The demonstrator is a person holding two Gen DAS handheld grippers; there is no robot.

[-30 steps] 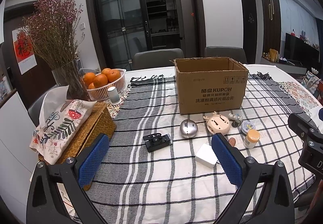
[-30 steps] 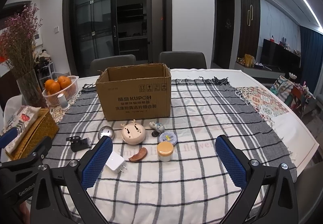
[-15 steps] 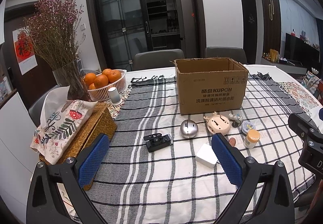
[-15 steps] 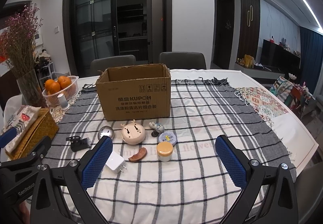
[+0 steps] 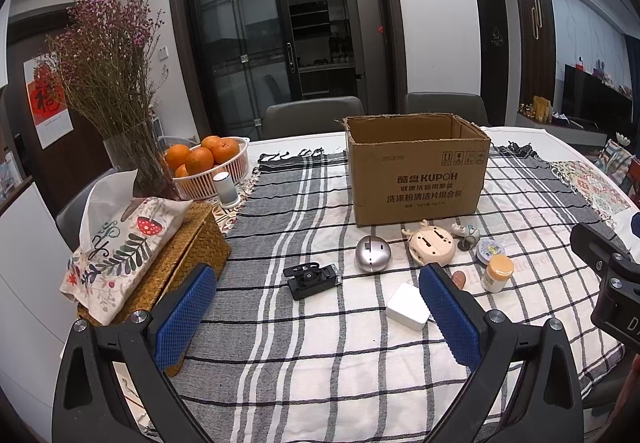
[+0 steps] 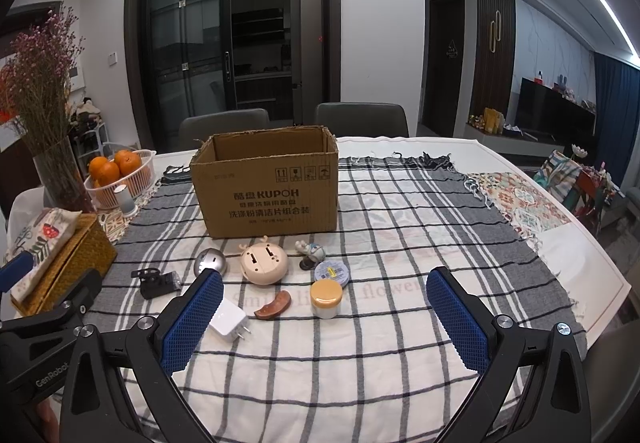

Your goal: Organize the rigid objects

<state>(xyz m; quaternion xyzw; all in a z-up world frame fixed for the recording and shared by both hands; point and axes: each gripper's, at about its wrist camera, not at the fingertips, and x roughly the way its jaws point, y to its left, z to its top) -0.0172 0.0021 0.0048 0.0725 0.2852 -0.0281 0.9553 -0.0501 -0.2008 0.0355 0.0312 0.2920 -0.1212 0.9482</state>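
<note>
Two grippers, both spread wide and holding nothing.
Left gripper hangs before the black clip; right gripper before the yellow-lidded jar, cardboard box beyond.

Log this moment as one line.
left tongs: open, empty | right tongs: open, empty | box: upright, open | jar, charger: on cloth

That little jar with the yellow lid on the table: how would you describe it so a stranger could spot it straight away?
Start at the open cardboard box on the checked tablecloth; a cluster of small things lies in front of it. At the cluster's near right edge stands the jar, just in front of a flat round tin. It is the only upright pot there, white-bodied with a yellow-orange lid.
</note>
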